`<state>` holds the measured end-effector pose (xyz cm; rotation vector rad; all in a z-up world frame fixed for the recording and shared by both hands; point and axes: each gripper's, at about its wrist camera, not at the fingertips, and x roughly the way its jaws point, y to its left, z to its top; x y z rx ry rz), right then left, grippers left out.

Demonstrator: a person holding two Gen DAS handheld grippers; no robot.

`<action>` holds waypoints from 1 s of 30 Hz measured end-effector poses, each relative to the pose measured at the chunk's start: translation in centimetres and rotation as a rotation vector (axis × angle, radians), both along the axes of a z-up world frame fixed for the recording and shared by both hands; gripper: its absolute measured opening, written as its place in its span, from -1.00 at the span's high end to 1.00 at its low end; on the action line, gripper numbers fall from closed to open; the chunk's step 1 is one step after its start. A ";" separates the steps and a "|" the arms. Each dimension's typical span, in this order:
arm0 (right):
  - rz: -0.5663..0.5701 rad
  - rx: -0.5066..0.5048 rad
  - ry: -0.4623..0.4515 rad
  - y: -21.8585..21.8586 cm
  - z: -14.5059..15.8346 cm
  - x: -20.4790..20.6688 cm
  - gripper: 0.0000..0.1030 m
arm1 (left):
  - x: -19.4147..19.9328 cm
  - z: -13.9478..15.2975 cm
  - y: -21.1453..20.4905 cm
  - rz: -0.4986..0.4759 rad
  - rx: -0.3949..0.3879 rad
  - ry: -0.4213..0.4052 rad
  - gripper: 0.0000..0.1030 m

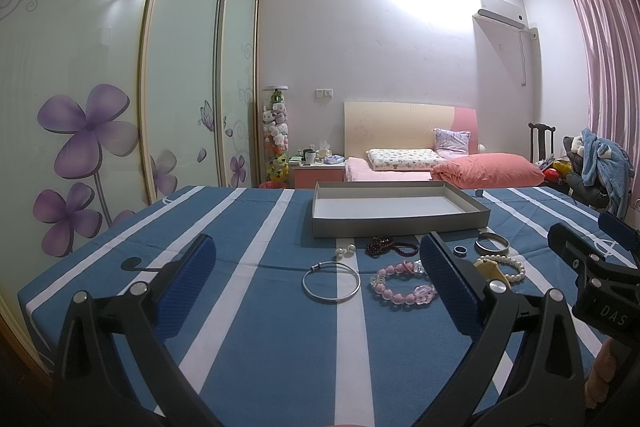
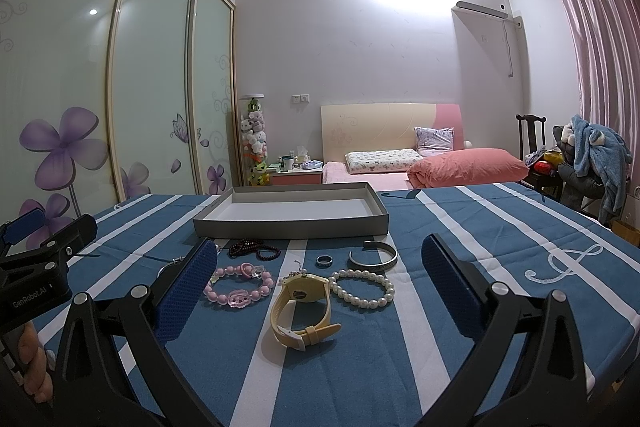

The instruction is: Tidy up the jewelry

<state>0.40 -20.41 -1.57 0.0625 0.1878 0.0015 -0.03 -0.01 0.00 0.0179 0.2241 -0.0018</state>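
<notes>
both grippers, left gripper (image 1: 318, 267) and right gripper (image 2: 320, 267), hover with fingers spread wide, empty; jewelry like the cream watch (image 2: 300, 307) lies mid-frame, below the empty grey tray (image 2: 288, 223).

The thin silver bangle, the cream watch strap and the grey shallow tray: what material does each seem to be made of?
The thin silver bangle looks like polished metal: it glints brightly. The cream watch strap seems to be matte rubber or silicone; it curls in a soft loop. The grey shallow tray looks like cardboard, with flat, dull, thin walls and a white inside, though that is uncertain.
</notes>
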 end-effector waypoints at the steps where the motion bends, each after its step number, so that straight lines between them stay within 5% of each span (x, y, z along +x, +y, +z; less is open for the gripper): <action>1: 0.000 0.000 0.000 0.0 0.0 0.0 -0.97 | 0.0 0.0 0.0 0.000 0.000 0.000 -0.92; 21: 0.000 0.000 0.006 0.0 -0.2 0.1 -0.97 | 0.1 -0.1 0.0 0.004 0.000 0.008 -0.92; 30: 0.000 0.010 0.040 -0.3 -0.7 1.2 -0.97 | 2.4 -1.1 0.1 0.024 0.024 0.074 -0.92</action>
